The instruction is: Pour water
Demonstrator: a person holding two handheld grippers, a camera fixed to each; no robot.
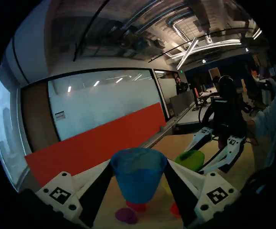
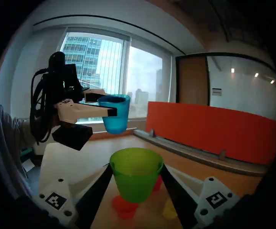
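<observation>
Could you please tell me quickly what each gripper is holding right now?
Left gripper: closed on the blue cup.
Right gripper: closed on the green cup.

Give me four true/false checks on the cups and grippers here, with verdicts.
1. The left gripper is shut on the blue cup. True.
2. The right gripper holds a red cup. False: it is shut on the green cup.
3. The blue cup is upside down. False: it is held mouth up.
4. A purple item lies on the wooden table below the blue cup. True.
</observation>
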